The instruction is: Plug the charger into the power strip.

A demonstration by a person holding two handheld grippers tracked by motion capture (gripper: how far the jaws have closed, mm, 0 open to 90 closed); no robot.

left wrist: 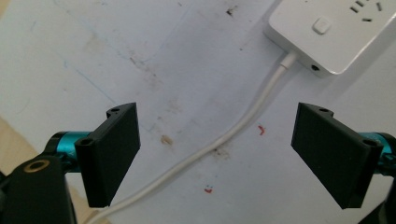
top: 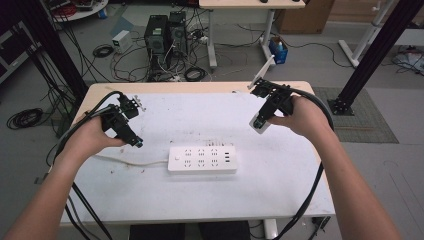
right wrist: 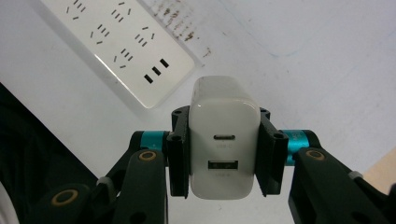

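Your right gripper (right wrist: 224,154) has its two black jaws pressed against the sides of a white USB charger (right wrist: 224,144), and you are holding it above the table (top: 280,180). From the right gripper view, the charger's port face points back at the camera, with a USB-C slot above a larger USB socket. From the high view, your right hand (top: 300,117) carries that gripper (top: 261,121) over the right half of the white tabletop, with the charger (top: 260,122) up and to the right of the power strip (top: 202,159), well apart from it.

Your left gripper (left wrist: 215,154) has its jaws spread wide, with nothing between them but bare, stained tabletop and the strip's white cord (left wrist: 243,126) running across the gap. In the high view, your left hand (top: 92,137) holds it (top: 132,140) over the left side of the table, near the cord (top: 130,161).

The power strip lies flat near the middle of the table, sockets facing up
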